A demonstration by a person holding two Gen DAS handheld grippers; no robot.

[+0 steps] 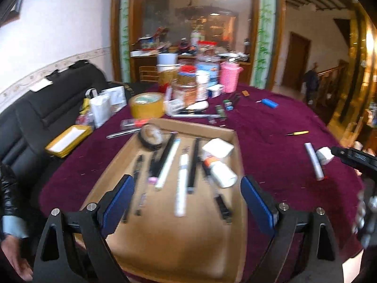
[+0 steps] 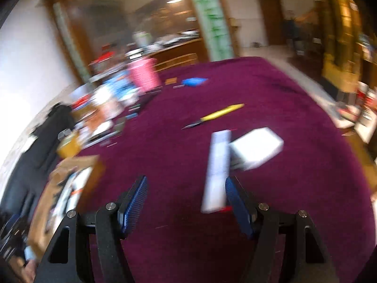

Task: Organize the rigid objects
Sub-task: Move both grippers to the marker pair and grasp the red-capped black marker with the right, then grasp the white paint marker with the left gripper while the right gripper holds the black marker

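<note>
On the bench (image 1: 271, 127), under a maroon cloth, near its front edge: one shallow cardboard tray (image 1: 165, 247), partly filled.

Contents already in the tray: several black pens and white markers lying roughly lengthwise, a white bottle (image 1: 223, 174) on its side, a white box (image 1: 218, 148) toward the far right corner, a round dark-rimmed item (image 1: 152, 136) at the far left corner. The near half of the tray is bare card, so room remains.

Left to gather, by judgement: a white tube (image 2: 218, 169) and a small white box (image 2: 256, 147) touching it, both on open cloth right of the tray; a yellow-handled tool (image 2: 219, 113) farther back; a blue item (image 2: 194, 81) near the far edge. A crowded group of tins, a tape roll (image 1: 147, 105) and a pink basket (image 1: 229, 76) occupies the far left of the bench; whether these belong to the task cannot be told.

Left gripper (image 1: 186, 202): wide apart, nothing between the pads, hovering over the tray's near half.

Right gripper (image 2: 186, 202): jaws apart, empty; the tube's near end lies just beside its right-hand pad, not clamped. The view is blurred.

Clearance: cloth around the tube and box is open on all sides. The tray's raised right wall (image 1: 239, 165) stands between them and the tray interior. The bench's right edge falls away close beyond the box.
</note>
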